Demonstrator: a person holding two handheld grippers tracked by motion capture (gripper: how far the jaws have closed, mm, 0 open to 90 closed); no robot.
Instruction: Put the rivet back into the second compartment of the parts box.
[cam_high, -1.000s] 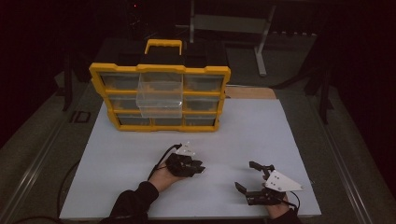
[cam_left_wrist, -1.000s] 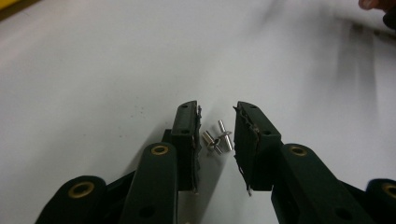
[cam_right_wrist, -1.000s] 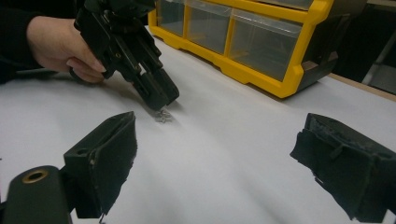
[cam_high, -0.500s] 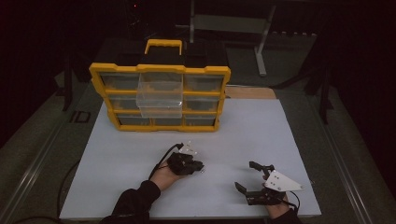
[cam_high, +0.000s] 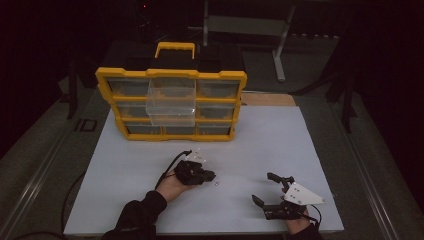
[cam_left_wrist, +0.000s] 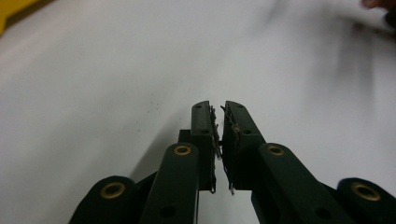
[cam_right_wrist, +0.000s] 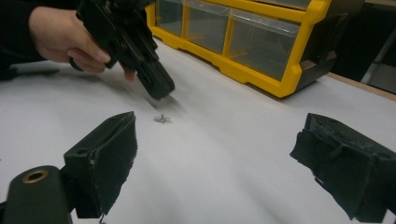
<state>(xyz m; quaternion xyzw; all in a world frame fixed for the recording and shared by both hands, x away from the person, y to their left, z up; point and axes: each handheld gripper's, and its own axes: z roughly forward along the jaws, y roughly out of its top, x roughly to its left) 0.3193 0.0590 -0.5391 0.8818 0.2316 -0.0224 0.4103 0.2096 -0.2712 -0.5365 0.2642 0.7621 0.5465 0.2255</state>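
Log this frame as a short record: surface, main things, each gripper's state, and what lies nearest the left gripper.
surface: white table
organizer: yellow organizer stands at the far side of the table, one clear drawer pulled out
left gripper: shut, nothing seen between the pads, tip just above the table
right gripper: open, holds nothing, low over the near edge
small part: metal screw lies on the table just off the left gripper's tip, apart from it

Plain white table — a yellow organizer box stands at its far edge, and a tiny screw (really small) lies near the middle.
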